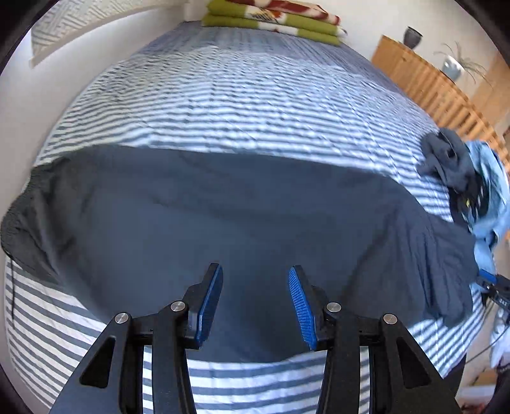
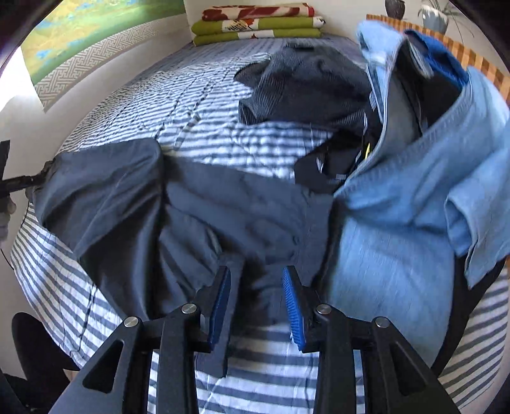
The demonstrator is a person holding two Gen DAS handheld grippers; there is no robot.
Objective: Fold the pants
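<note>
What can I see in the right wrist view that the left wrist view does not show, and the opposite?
Only the right wrist view shows the green painting on the wall and the right gripper, open over bunched dark fabric. Only the left wrist view shows the dark pants spread flat, under the open left gripper. Both show the striped bedcover, the folded blankets and the light blue garment.

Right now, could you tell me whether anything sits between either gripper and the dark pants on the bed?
Nothing visible does. The left gripper hangs open directly over the dark pants, and the right gripper is open over their bunched end. A light blue garment crowds that end from the right, lying against the pants, not between them and the fingers.
</note>
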